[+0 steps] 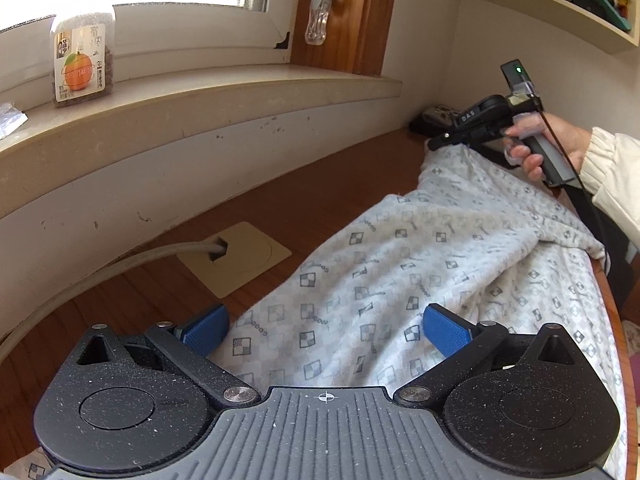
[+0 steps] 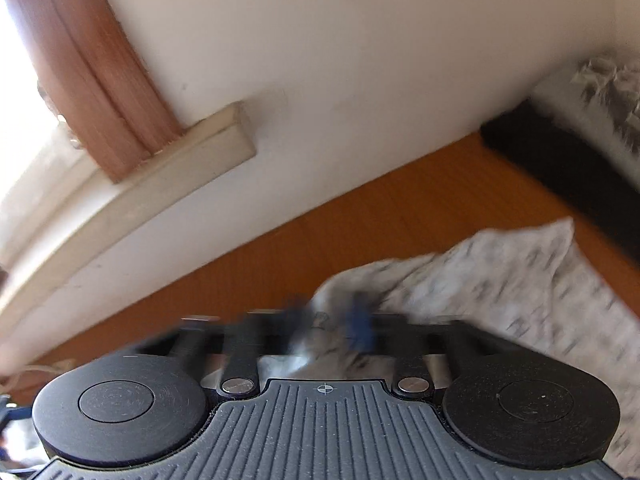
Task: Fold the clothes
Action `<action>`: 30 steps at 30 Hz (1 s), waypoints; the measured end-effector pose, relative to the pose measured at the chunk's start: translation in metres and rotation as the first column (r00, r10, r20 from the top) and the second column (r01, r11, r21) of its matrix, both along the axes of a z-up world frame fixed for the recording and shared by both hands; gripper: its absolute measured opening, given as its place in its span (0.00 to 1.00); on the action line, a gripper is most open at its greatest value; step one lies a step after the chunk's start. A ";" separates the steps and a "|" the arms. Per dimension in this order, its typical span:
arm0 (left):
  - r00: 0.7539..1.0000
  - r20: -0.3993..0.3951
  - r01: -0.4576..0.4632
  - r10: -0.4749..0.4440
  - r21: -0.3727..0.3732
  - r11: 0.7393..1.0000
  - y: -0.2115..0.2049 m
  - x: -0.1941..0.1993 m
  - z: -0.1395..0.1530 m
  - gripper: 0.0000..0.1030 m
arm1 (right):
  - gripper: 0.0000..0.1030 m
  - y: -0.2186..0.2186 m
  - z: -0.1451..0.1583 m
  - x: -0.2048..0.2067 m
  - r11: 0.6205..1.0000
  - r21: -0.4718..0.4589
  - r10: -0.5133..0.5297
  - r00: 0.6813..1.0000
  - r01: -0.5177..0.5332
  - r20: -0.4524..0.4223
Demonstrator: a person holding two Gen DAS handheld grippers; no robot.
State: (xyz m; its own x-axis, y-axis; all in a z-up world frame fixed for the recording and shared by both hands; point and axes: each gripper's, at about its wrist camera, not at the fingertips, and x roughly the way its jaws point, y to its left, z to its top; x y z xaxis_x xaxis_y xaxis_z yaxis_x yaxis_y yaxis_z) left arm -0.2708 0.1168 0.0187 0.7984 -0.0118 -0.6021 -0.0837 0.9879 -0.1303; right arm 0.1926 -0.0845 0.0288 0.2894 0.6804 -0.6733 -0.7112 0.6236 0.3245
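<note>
A pale grey-white cotton garment printed with small checkered squares point(image 1: 400, 276) lies stretched in a long, rumpled band across the reddish-brown wooden surface point(image 1: 248, 208), running from the near edge toward the far right corner, with one side trailing over the right edge. By the look of it, the folding has hardly begun: the cloth is creased and bunched, its outline is uneven, and no clean fold line or stacked layer shows anywhere. The left gripper point(image 1: 326, 330) hovers low over the near end of the garment, its blue pads point(image 1: 206, 330) standing well apart with the fabric beneath and between them but not pinched. The right gripper point(image 2: 328, 322) is at the far end of the garment, near the back right corner of the surface; its own view is smeared by blur, yet the blue pads appear drawn together with a tuck of cloth between them, so I judge it clamped on the garment's far edge. The left view shows a person's hand point(image 1: 560, 148) in a cream sleeve working that tool's handle. What seems left is nearly everything: secure the near end, spread or lift the cloth, lay it over itself and smooth it. A beige cable-port plate point(image 1: 240, 258) sits in the surface just beside the cloth's left side.
</note>
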 end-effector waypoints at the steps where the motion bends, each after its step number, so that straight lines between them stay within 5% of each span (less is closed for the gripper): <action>1: 1.000 -0.001 0.002 -0.002 0.000 1.000 0.000 0.000 0.000 1.00 | 0.08 -0.002 0.005 0.001 0.999 0.030 -0.024 0.999 0.023 0.031; 5: 1.000 -0.016 0.014 -0.014 -0.001 1.000 -0.001 0.000 -0.001 1.00 | 0.02 -0.009 0.025 0.000 0.973 0.161 -0.190 0.966 0.162 0.177; 9: 1.000 -0.019 0.013 -0.013 0.000 1.000 -0.001 0.001 -0.001 1.00 | 0.04 -0.005 0.018 0.003 0.987 0.112 -0.134 0.979 0.118 0.154; 12: 1.000 -0.022 0.013 -0.013 -0.003 1.000 0.000 0.001 -0.001 1.00 | 0.16 -0.005 0.008 0.001 0.997 0.058 -0.060 0.993 0.054 0.098; 14: 1.000 -0.025 0.012 -0.013 -0.005 1.000 0.000 0.002 -0.001 1.00 | 0.36 -0.006 0.005 -0.004 0.999 0.024 -0.035 0.995 0.033 0.093; 18: 1.000 -0.027 0.012 -0.012 -0.006 1.000 0.001 0.002 -0.001 1.00 | 0.39 -0.003 -0.001 -0.006 1.000 -0.013 0.015 1.000 -0.015 0.026; 21: 0.999 -0.029 0.013 -0.013 -0.003 1.000 0.000 0.002 -0.001 1.00 | 0.39 0.005 -0.008 -0.003 0.999 -0.029 0.023 1.000 -0.023 -0.007; 23: 0.999 -0.031 0.015 -0.015 -0.001 1.000 0.000 0.002 -0.001 1.00 | 0.08 0.007 -0.011 -0.002 1.000 -0.010 0.001 1.000 -0.001 -0.002; 26: 0.999 -0.031 0.019 -0.019 0.002 1.000 -0.001 0.002 -0.002 1.00 | 0.08 -0.005 -0.003 -0.004 0.989 0.099 -0.115 0.990 0.107 0.080; 30: 0.999 -0.032 0.018 -0.018 0.006 1.000 -0.001 0.001 -0.002 1.00 | 0.09 -0.006 -0.008 -0.009 0.986 0.088 -0.150 0.980 0.139 0.133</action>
State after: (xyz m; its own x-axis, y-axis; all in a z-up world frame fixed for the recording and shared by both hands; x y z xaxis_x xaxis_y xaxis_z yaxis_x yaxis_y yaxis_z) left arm -0.2694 0.1156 0.0164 0.7786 -0.0217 -0.6272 -0.0703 0.9901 -0.1215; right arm 0.1840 -0.0901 0.0211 0.4756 0.6732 -0.5663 -0.6568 0.7000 0.2806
